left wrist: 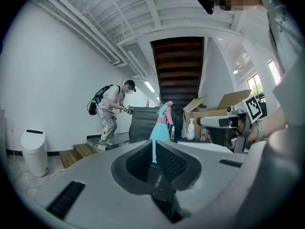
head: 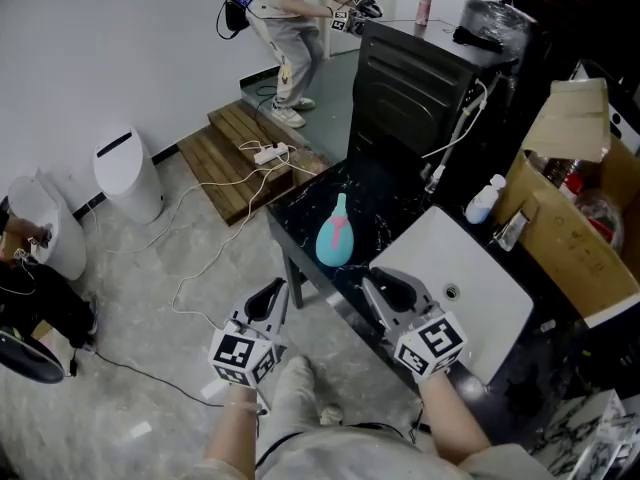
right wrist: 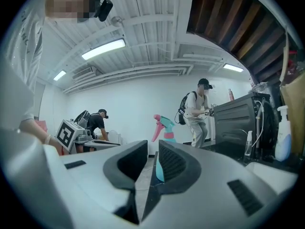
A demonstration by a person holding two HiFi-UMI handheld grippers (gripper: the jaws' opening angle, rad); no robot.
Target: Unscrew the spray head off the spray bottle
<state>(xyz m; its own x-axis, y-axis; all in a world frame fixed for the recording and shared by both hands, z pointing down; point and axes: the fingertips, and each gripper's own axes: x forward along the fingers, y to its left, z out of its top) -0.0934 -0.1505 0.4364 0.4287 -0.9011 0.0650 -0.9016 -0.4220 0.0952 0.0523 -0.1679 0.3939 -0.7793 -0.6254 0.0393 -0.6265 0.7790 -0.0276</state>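
A teal spray bottle with a pink spray head stands upright on the black table, free of both grippers. My left gripper hovers at the table's near edge, left of the bottle, and is shut with nothing in it. In the left gripper view the bottle rises beyond the left gripper. My right gripper is level with the left one, just right of the bottle, slightly open and empty. In the right gripper view the bottle stands behind the narrow gap of the right gripper.
A white board lies on the table's right part. Behind the bottle stands a black cabinet; a cardboard box and a white pump bottle are at the right. Wooden steps, cables, a white bin and a person are on the left.
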